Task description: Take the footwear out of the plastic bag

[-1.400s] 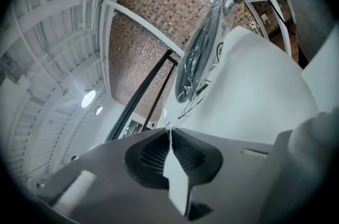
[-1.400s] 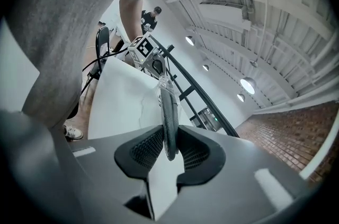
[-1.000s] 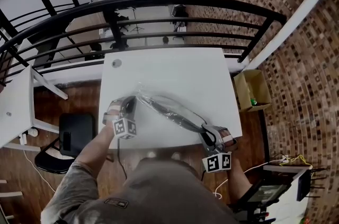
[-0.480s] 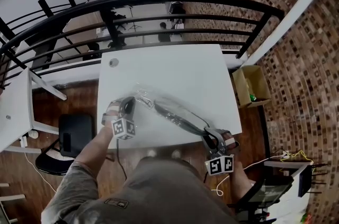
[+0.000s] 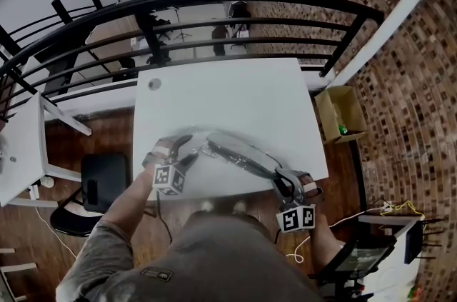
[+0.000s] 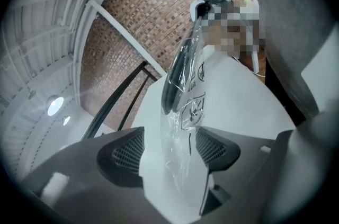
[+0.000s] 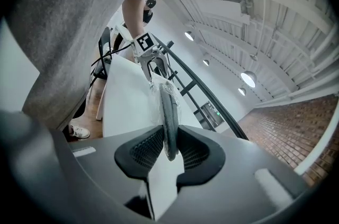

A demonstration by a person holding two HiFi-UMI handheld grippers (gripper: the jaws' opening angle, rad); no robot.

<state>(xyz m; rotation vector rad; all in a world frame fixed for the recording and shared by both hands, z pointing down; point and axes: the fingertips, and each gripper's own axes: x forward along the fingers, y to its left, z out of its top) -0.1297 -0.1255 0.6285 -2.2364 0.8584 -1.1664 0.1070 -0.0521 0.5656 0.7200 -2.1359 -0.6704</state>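
Item: clear crinkled plastic bag [image 5: 214, 145] holding dark flat footwear [image 5: 243, 156], stretched slantwise over the near part of a white rectangular table [image 5: 228, 97]. Left gripper [image 5: 183, 147], at the bag's left end: jaws have just been opening and now stand wide apart; the bag's empty clear end lies loosely between the pads [image 6: 127, 151], with a gap on either side and no pad pressing on it. Right gripper [image 5: 280, 177], at the table's near right corner: jaws closed on the edge of the dark flat footwear through the plastic, pads tight against both faces. The footwear is inside the bag, none of it out. Surroundings: black metal railing [image 5: 214, 4] beyond the table, brick wall [image 5: 407, 79] to the right, open cardboard box [image 5: 341, 122] on the floor beside the table, black chair [image 5: 100, 183] at left.
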